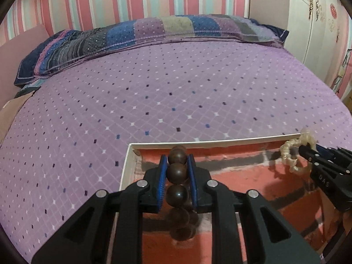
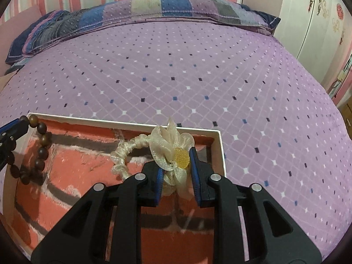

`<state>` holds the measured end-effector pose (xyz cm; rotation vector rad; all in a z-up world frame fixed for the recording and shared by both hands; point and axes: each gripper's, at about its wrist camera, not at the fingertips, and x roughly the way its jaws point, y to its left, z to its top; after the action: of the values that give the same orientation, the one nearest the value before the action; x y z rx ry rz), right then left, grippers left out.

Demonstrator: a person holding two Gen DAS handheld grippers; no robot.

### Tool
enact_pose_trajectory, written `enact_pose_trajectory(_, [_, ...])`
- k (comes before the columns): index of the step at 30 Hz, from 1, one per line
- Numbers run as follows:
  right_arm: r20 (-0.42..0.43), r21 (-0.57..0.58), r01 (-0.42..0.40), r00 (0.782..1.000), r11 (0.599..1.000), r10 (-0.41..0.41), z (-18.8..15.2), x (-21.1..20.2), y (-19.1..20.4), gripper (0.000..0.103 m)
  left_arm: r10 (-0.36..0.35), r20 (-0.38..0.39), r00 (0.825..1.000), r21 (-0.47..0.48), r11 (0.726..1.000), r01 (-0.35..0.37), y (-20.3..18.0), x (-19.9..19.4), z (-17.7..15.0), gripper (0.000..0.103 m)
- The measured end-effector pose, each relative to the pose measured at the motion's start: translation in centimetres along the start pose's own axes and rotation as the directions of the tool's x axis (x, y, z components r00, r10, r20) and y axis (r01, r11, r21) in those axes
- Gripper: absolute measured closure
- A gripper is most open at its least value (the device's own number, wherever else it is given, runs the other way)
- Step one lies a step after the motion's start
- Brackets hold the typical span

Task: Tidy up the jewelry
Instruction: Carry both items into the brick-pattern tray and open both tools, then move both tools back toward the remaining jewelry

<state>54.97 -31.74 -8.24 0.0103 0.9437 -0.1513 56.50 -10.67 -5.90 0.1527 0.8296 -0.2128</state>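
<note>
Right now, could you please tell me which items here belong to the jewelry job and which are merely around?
Job items: wooden bead bracelet in left claw; cream scrunchie in right claw; white box.
Just around: purple bedspread; patchwork pillow; wardrobe.

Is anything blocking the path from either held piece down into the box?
Nothing visible. The left gripper holds the bead bracelet and the right gripper holds the flower scrunchie directly over the box, whose red lining below looks bare.

Bead bracelet (image 1: 177,192) lower beads blurred; box (image 1: 126,167) near edge cut off.
</note>
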Motion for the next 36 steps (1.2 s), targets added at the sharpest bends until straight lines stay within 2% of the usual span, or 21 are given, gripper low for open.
enact_pose_trajectory(4, [-0.058,-0.002,0.006,0.998,1.0,-0.006,0.1,1.8,0.4,0.08,0.037,-0.026,0.999,0.021,0.999,-0.036,0.3,1.4,0.1,0.083])
enact_pose_trajectory(8, [-0.094,0.015,0.005,0.996,1.0,-0.004,0.1,2.8,0.1,0.076,0.044,-0.067,0.997,0.008,0.999,-0.043,1.0,2.8,-0.3,0.083])
enact_pose_trajectory(11, [-0.092,0.012,-0.002,0.996,1.0,0.003,0.1,2.7,-0.1,0.064,0.053,-0.079,0.995,-0.003,0.999,-0.053,1.4,3.0,-0.4,0.082])
enact_pose_trajectory(12, [-0.096,0.012,-0.003,0.995,1.0,0.004,0.1,2.6,-0.3,0.055,0.058,-0.082,0.995,0.005,0.998,-0.058,1.4,2.9,-0.3,0.082])
enact_pose_trajectory(13, [-0.095,0.02,-0.013,0.995,1.0,0.015,0.0,2.4,-0.6,0.05,0.058,-0.09,0.994,0.013,0.998,-0.057,1.3,2.8,-0.3,0.082])
enact_pose_trajectory(14, [-0.094,0.026,-0.028,0.995,0.999,0.03,-0.1,2.1,-0.7,0.05,0.064,-0.096,0.993,0.02,0.998,-0.062,1.2,2.6,-0.3,0.08])
enact_pose_trajectory(17, [-0.079,0.035,-0.076,0.994,0.997,0.078,-0.2,0.6,-1.1,0.047,0.068,-0.086,0.994,0.028,0.997,-0.066,1.1,1.3,-0.6,0.06])
enact_pose_trajectory(20, [-0.042,0.008,-0.121,0.992,0.993,0.122,-0.4,-2.1,-1.1,0.032,0.053,-0.064,0.997,0.024,0.998,-0.051,1.0,-0.8,-1.1,0.045])
enact_pose_trajectory(22, [-0.001,-0.019,-0.132,0.991,0.991,0.132,-0.8,-4.3,-1.0,0.022,0.04,-0.039,0.998,0.023,0.999,-0.039,1.0,-2.9,-1.7,0.041])
enact_pose_trajectory(24, [0.046,-0.037,-0.124,0.991,0.992,0.125,-1.6,-6.7,-1.1,0.015,0.024,-0.003,1.0,0.022,0.999,-0.024,0.9,-5.6,-2.5,0.034])
enact_pose_trajectory(25, [0.076,-0.036,-0.124,0.989,0.992,0.127,-2.3,-8.3,-1.3,0.011,0.018,0.022,1.0,0.025,1.0,-0.019,0.9,-7.3,-3.1,0.033])
enact_pose_trajectory(28, [0.146,-0.026,-0.122,0.981,0.992,0.124,-4.2,-12.3,-2.1,0.006,0.019,0.086,0.996,0.038,0.999,-0.022,0.7,-11.8,-4.7,0.029])
enact_pose_trajectory(29, [0.164,-0.024,-0.118,0.979,0.993,0.12,-4.8,-13.6,-2.4,0.005,0.018,0.11,0.994,0.033,0.999,-0.021,0.9,-13.6,-5.4,0.02])
enact_pose_trajectory(30, [0.191,-0.019,-0.111,0.975,0.994,0.113,-5.8,-15.5,-2.8,0.005,0.016,0.129,0.992,0.024,1.0,-0.019,1.0,-14.9,-6.0,0.015])
enact_pose_trajectory(33, [0.242,-0.021,-0.103,0.965,0.994,0.105,-8.0,-19.0,-3.8,0.005,-0.002,0.183,0.983,0.002,1.0,0.001,1.8,-19.6,-8.5,0.012])
enact_pose_trajectory(36, [0.281,-0.04,-0.066,0.957,0.997,0.075,-10.8,-22.3,-4.1,0.004,0.015,0.208,0.978,-0.014,1.0,-0.013,2.6,-23.1,-10.9,0.011])
